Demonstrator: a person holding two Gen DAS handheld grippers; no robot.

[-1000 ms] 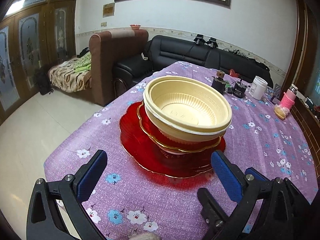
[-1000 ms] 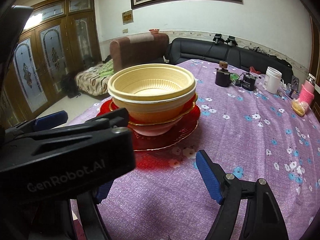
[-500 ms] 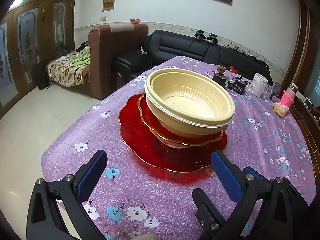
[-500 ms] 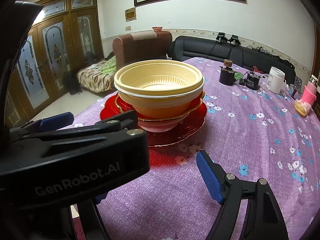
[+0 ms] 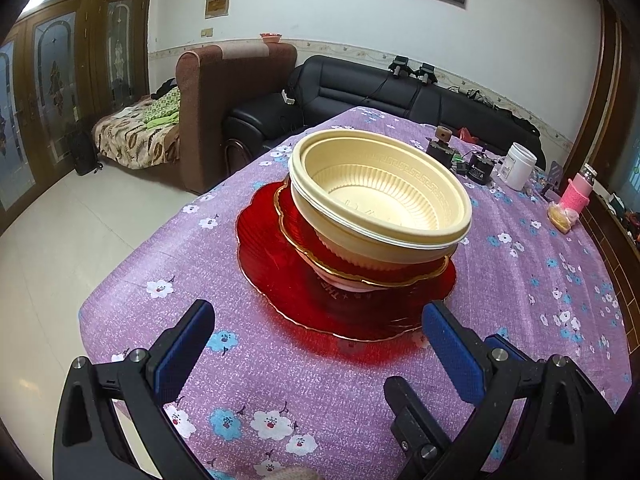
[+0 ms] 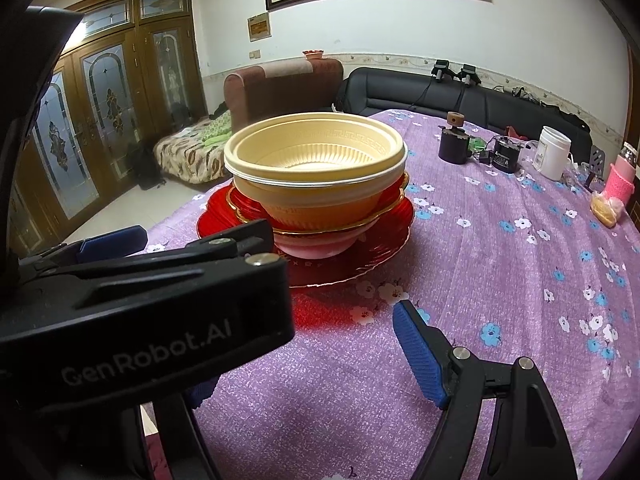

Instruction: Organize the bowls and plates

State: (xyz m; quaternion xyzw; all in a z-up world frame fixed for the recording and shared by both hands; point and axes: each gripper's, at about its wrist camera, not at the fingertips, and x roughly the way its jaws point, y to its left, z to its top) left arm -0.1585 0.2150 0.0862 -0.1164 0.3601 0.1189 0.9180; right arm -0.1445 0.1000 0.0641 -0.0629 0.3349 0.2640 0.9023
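Note:
Two nested cream plastic bowls [image 5: 380, 204] sit on a red gold-rimmed dish [image 5: 304, 236], which rests on a pink bowl [image 5: 344, 284] and a wide red glass plate [image 5: 280, 280] on the purple flowered tablecloth. The stack also shows in the right wrist view [image 6: 316, 168]. My left gripper [image 5: 316, 344] is open and empty, just short of the plate's near edge. My right gripper [image 6: 304, 344] is open and empty, to the stack's near right; the left gripper's black body [image 6: 140, 312] hides its left finger.
At the table's far right stand a dark jar [image 5: 440, 148], a black device [image 5: 480, 168], a white jar [image 5: 518, 166], a pink bottle [image 5: 576, 196] and a bun [image 5: 560, 216]. The table's left edge [image 5: 120, 280] drops to the floor. Sofas stand behind.
Both grippers have drawn slightly back and lower from the stack, staying open. The stack has not moved.

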